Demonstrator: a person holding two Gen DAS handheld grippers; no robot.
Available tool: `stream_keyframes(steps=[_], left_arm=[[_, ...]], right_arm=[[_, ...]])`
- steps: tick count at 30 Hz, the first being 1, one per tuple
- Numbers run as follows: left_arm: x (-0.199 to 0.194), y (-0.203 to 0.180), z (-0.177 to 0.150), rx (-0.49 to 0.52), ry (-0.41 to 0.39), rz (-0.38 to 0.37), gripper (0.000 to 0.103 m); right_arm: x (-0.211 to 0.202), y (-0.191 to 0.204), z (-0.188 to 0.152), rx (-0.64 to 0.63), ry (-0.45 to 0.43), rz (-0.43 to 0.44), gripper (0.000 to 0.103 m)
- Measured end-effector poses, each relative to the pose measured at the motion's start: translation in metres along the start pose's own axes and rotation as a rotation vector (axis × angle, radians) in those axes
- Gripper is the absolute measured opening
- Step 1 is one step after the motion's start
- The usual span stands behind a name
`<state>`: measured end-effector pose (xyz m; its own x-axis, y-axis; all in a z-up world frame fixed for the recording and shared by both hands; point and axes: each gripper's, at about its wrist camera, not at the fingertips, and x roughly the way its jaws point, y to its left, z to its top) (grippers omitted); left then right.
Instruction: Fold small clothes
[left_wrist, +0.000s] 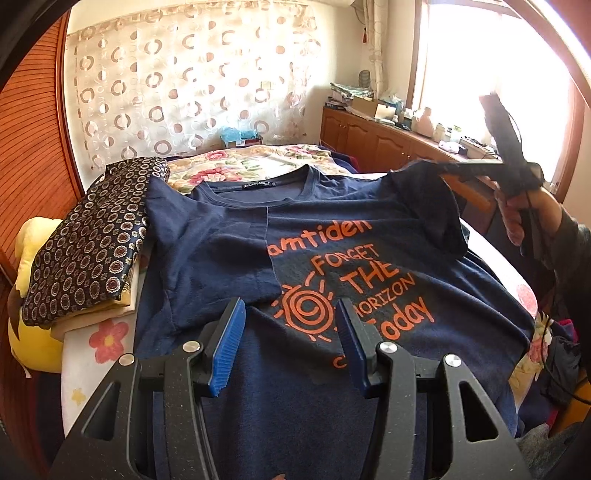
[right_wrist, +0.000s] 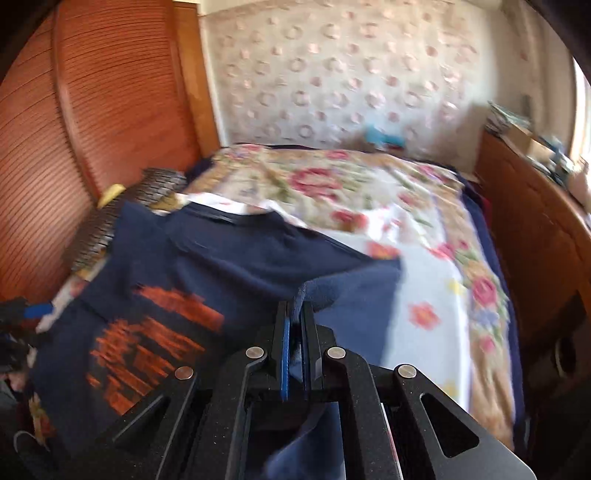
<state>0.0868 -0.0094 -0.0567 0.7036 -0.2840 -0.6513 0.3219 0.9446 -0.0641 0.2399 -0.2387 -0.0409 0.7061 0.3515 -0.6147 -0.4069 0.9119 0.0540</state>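
A navy T-shirt (left_wrist: 369, 369) with orange print lies face up on the bed, its left sleeve folded in over the chest. My left gripper (left_wrist: 290, 332) hovers open just above the print, its blue pads (left_wrist: 229, 343) wide apart with nothing between them. At the upper right a hand holds my right gripper (left_wrist: 445, 168), which lifts the shirt's right sleeve (left_wrist: 432, 206) off the bed. In the blurred right wrist view, the right gripper (right_wrist: 295, 308) is shut on a bunched edge of navy fabric (right_wrist: 325, 291), with the T-shirt (right_wrist: 221, 258) spreading to the left.
A folded dark garment with a ring pattern (left_wrist: 92, 240) rests on a yellow pillow (left_wrist: 29, 332) left of the shirt. The floral bedspread (right_wrist: 406, 221) stretches beyond. A ribbed wooden panel (left_wrist: 33, 147) stands at the left and a cluttered wooden cabinet (left_wrist: 369, 136) at the right.
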Motion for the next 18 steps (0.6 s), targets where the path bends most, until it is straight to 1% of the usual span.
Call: stream_keyframes(steps=[3,5,6,7,9,10,11,12,14,15,18], left_arm=[[-0.003,0.003,-0.003,-0.009,-0.013,0.007,0.052],[-0.003,0.005,-0.006,-0.015,-0.008,0.004,0.052],[-0.003,0.006,-0.007,-0.017,-0.004,0.005,0.052],[-0.002,0.007,-0.008,-0.018,-0.002,0.008,0.052],[-0.003,0.009,-0.009,-0.021,0.001,0.011,0.052],[-0.003,0.010,-0.010,-0.024,0.002,0.012,0.052],[-0.003,0.010,-0.009,-0.027,0.002,0.013,0.052],[-0.004,0.011,-0.009,-0.029,0.001,0.013,0.052],[-0.007,0.010,-0.011,-0.032,-0.004,0.007,0.052],[-0.008,0.009,-0.012,-0.033,-0.005,0.003,0.052],[-0.008,0.004,-0.014,-0.034,-0.003,-0.007,0.052]], right_arm=[[0.009,0.026,0.010,-0.062,0.018,0.028,0.005],[0.019,0.036,0.011,-0.088,0.049,0.053,0.015],[0.020,0.042,0.010,-0.096,0.054,0.064,0.025],[0.020,0.044,0.009,-0.103,0.050,0.066,0.030],[0.020,0.043,0.007,-0.117,0.043,0.058,0.032],[0.018,0.043,0.003,-0.127,0.039,0.029,0.032],[0.016,0.033,0.003,-0.135,0.035,-0.001,0.032],[0.011,0.029,-0.002,-0.136,0.034,-0.021,0.032],[0.006,0.027,-0.019,-0.120,0.051,-0.029,0.032],[0.001,0.037,-0.026,-0.121,0.062,-0.034,0.032],[-0.005,0.042,-0.051,-0.133,0.091,-0.068,0.032]])
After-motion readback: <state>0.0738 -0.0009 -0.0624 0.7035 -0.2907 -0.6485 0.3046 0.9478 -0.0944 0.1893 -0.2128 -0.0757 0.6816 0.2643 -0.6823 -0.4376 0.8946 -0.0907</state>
